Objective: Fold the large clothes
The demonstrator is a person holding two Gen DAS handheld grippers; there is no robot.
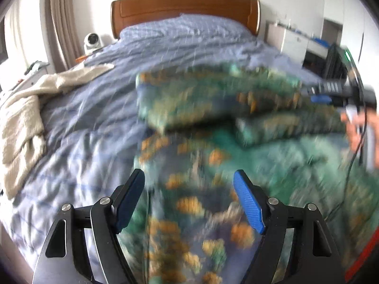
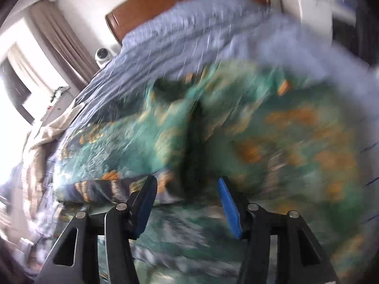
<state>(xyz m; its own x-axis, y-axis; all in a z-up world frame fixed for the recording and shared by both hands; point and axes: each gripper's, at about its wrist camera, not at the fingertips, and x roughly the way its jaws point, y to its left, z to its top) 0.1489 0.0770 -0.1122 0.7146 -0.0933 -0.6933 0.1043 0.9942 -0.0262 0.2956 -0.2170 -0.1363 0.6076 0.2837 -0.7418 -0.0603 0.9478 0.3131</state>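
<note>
A large green, blue and orange patterned garment (image 1: 196, 146) lies spread on the bed, its far part doubled over into a thick fold (image 1: 213, 97). My left gripper (image 1: 189, 174) hovers over the garment's near part, open, with no cloth pinched between its blue pads. In the left wrist view my right gripper (image 1: 312, 93) is at the right end of the fold, held by a hand (image 1: 360, 127). In its own blurred view the right gripper (image 2: 187, 181) stands open just above the garment (image 2: 272, 142), its pads apart and pressing on nothing.
The bed has a rumpled blue checked sheet (image 1: 99, 123) and a wooden headboard (image 1: 184, 4). A beige cloth (image 1: 26, 123) lies at the bed's left edge. A white round camera (image 1: 92, 41) and curtains (image 1: 61, 23) stand at the left, and white furniture (image 1: 291, 40) at the right.
</note>
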